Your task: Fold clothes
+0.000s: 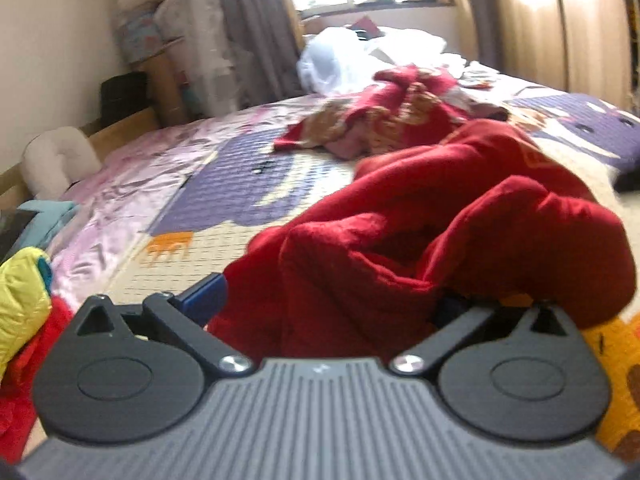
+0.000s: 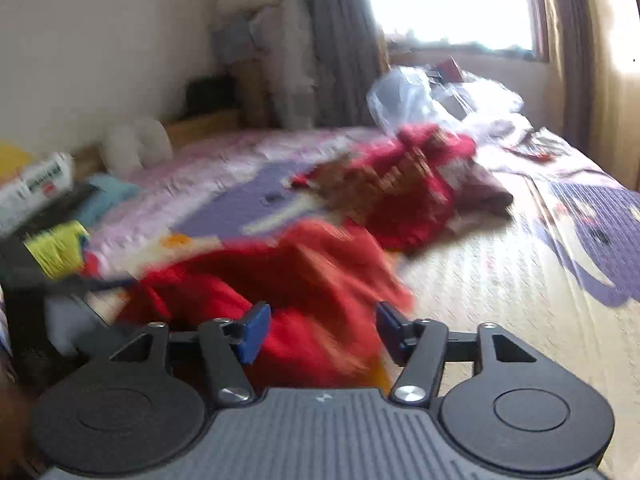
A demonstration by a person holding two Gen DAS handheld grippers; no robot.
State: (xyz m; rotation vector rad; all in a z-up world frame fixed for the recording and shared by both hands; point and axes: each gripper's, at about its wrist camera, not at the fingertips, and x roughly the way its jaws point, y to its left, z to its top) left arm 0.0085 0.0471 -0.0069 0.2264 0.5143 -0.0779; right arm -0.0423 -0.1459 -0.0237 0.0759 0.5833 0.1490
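Observation:
A plain red garment (image 1: 440, 232) lies bunched on the quilted bed (image 1: 224, 184). My left gripper (image 1: 328, 304) stands over its near edge with the jaws wide apart. The left blue pad (image 1: 204, 296) is bare beside the cloth, and the right finger is buried under a red fold. In the blurred right wrist view the same red garment (image 2: 304, 280) runs between the two blue pads (image 2: 254, 332) of my right gripper (image 2: 322, 330). That gripper is open, with clear gaps between pads and cloth. A second red garment with a brown pattern (image 1: 384, 120) (image 2: 392, 184) lies crumpled farther up the bed.
A white plastic bag (image 1: 332, 56) (image 2: 420, 96) sits near the window end of the bed. Yellow clothing (image 1: 20, 292) (image 2: 56, 252) and other clothes are heaped at the left edge. A white cushion (image 1: 56, 160) rests by the wall. Bare quilt (image 2: 500, 280) stretches to the right.

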